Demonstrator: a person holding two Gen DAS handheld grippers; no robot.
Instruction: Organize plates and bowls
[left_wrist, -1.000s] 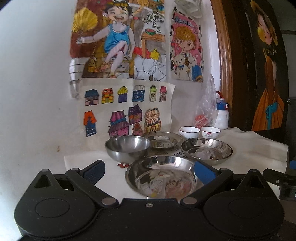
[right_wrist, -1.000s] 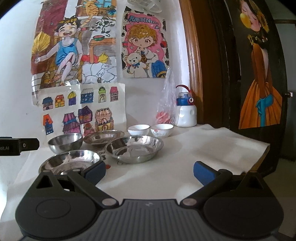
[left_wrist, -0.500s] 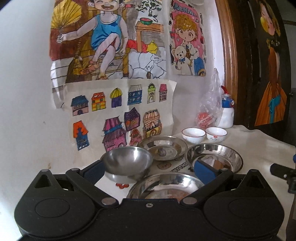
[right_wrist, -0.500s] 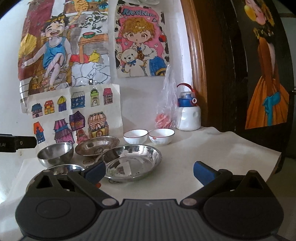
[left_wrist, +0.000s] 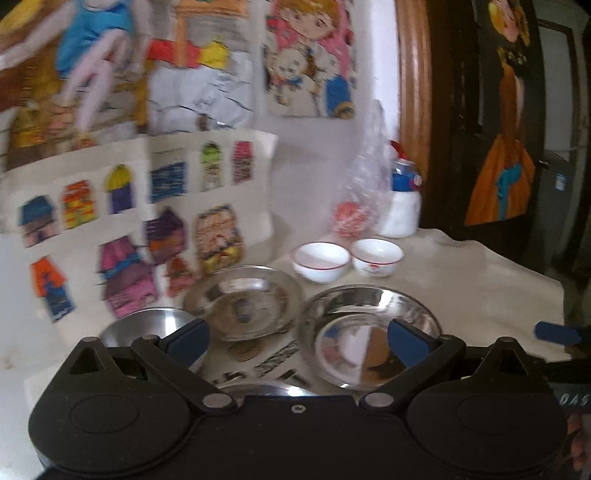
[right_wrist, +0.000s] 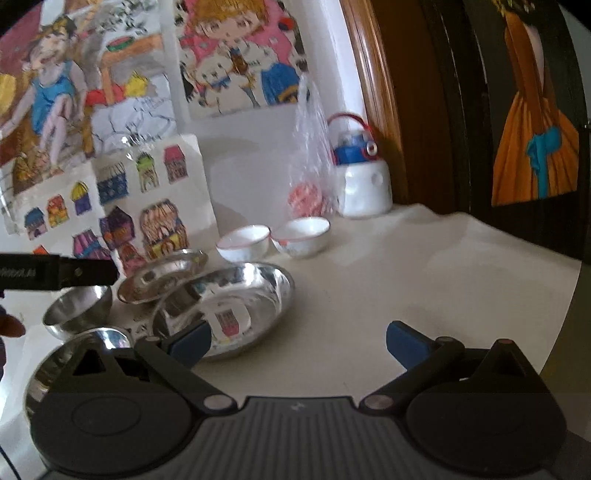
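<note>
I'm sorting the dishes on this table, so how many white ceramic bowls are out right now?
2. The left white bowl and the right white bowl sit side by side at the back of the table, in front of the plastic bag. None looks hidden.

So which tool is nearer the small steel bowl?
Left. The left tool hangs just beside the small steel bowl; the right tool sits farther right, past the plates.

Nearest steel plate (left_wrist: 258, 388): only a rim sliver shows above the left claw's body at 6 o'clock. Steel bowl (left_wrist: 147, 325): lower half hidden behind the left finger (left_wrist: 188, 338). Wall drawings (left_wrist: 122, 66): motion-blurred, cut by the top edge. Printed paper (left_wrist: 273, 363) under the plates: lettering illegible. Bagged pink item (right_wrist: 306, 197): unidentifiable.
</note>
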